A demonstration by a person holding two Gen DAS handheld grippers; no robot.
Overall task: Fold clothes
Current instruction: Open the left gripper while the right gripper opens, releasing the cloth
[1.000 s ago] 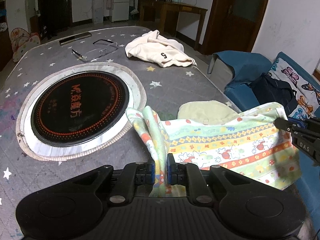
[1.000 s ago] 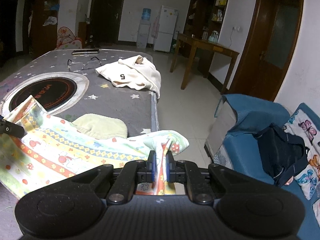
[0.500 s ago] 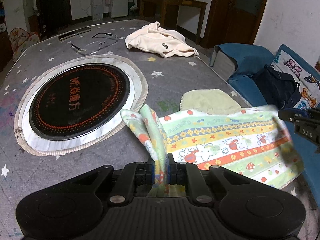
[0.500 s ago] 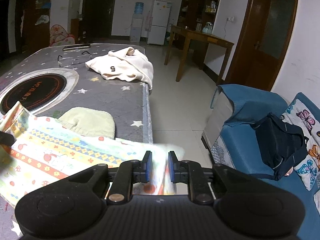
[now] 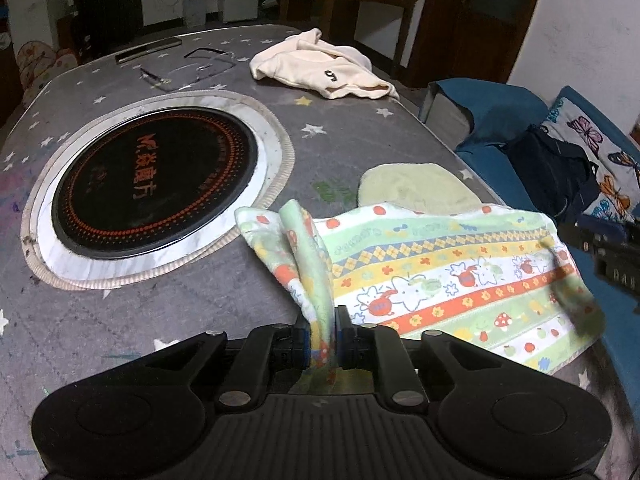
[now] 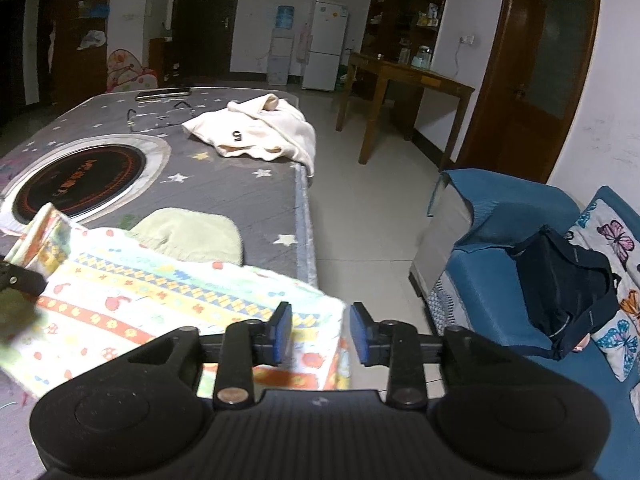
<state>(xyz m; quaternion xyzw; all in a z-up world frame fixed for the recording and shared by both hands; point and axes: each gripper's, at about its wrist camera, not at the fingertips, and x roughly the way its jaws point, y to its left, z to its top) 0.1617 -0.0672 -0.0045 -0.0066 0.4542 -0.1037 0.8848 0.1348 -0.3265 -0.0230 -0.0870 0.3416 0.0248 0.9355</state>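
Nearest: right hand-held gripper (image 6: 320, 332) jaws have just been opening and now stand apart, patterned cloth (image 5: 440, 276) corner lying loose between the pads, not pinched — a sec ago that corner was bunched tight in them. Left hand-held gripper (image 5: 323, 334) jaws also just eased open a little, narrow gap, cloth fold threaded between pads; can't tell if it still bites. Cloth lies spread on near part of the table (image 5: 180, 320), partly over the pale green cloth (image 5: 416, 192), cream garment (image 5: 320, 68) at far end unfolded — prob. release after laying it down, next fold pending.

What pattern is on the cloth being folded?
The cloth has colourful cartoon stripes, clearest in the left wrist view.
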